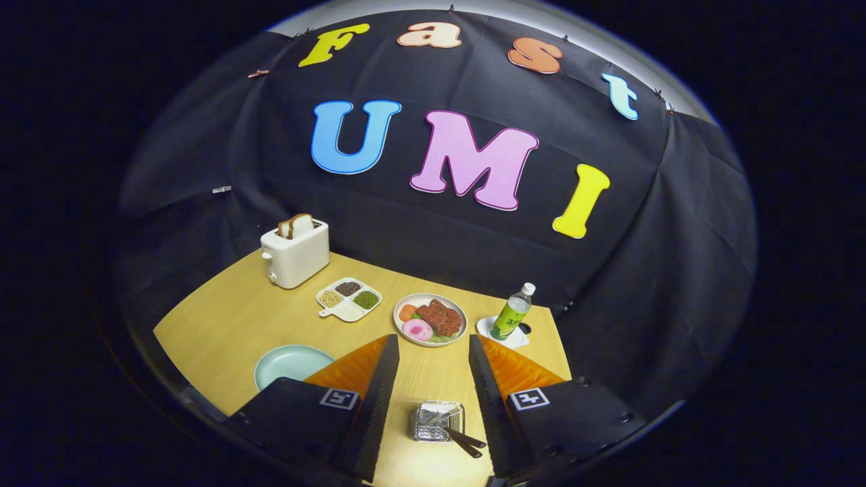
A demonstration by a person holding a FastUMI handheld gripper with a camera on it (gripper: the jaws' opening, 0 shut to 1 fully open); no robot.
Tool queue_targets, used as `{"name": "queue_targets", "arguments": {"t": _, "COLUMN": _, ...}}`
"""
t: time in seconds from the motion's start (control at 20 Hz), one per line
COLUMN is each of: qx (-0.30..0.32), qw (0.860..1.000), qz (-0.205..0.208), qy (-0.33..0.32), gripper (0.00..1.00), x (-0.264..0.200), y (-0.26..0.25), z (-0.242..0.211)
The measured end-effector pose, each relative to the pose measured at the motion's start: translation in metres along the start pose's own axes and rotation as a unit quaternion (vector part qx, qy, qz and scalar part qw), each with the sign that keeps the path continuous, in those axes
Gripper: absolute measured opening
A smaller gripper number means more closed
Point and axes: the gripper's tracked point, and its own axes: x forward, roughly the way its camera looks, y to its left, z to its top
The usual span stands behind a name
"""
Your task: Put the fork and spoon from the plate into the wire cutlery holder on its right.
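**Desk:** Talk me across the table, left to right, with the wire cutlery holder as your anchor.

**Me:** Farthest left and beyond the holder I see a white toaster (295,254) with bread slices poking out of its slots. Nearer to me, left of the holder, is the pale green plate (287,363), partly hidden behind my left finger; the part I can see is bare. Beyond the holder and a little left sits a divided dish (348,299) of beans and seeds. Almost straight beyond it is a plate of food (430,318), with meat and vegetables on it.

**Desk:** And the holder itself?

**Me:** The wire cutlery holder (437,421) stands on the wooden table (223,318) between my fingers. Two dark handles (465,443) lean out of it towards the right; I take them for the fork and spoon, though the heads are too small to tell apart.

**Desk:** Gripper?

**Me:** My gripper (430,355) is spread wide, fingers well apart, holding nothing. Beyond the holder on the right, a green bottle (512,312) stands on a white coaster (502,333).
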Motion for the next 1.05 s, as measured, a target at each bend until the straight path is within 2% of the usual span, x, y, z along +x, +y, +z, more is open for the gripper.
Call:
{"name": "queue_targets", "arguments": {"t": 0.25, "qx": 0.026, "qw": 1.000, "qz": -0.002, "qy": -0.001, "gripper": 0.66, "x": -0.006, "y": 0.002, "z": 0.001}}
{"name": "queue_targets", "arguments": {"t": 0.55, "qx": 0.037, "qw": 0.999, "qz": -0.008, "qy": -0.038, "gripper": 0.66, "x": -0.013, "y": 0.004, "z": 0.013}}
{"name": "queue_targets", "arguments": {"t": 1.05, "qx": 0.040, "qw": 0.999, "qz": -0.007, "qy": -0.030, "gripper": 0.66, "x": -0.014, "y": 0.006, "z": 0.012}}
